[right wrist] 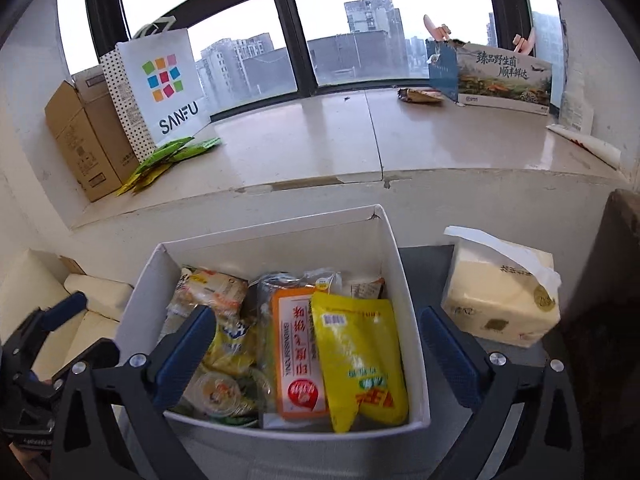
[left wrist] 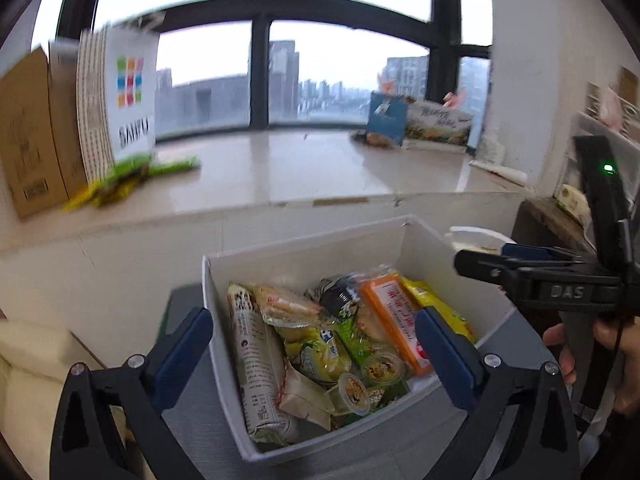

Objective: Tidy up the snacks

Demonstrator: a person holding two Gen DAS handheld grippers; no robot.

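Grippers (left wrist: 316,354) (right wrist: 316,354) hang wide open over white box (right wrist: 276,226) rim.

Matt white card box (right wrist: 404,292); glossy plastic snack packets (right wrist: 356,356); polished stone sill (right wrist: 440,148).

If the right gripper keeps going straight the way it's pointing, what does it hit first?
Probably the orange packet lying in the white box, between the open right gripper fingers; depth is hard to judge.

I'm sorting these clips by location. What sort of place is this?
Probably a high-rise flat or small office, by a window. A wide stone windowsill looks onto city towers, a shopping bag and cardboard boxes stand on it, and a tissue pack sits beside the snack box.
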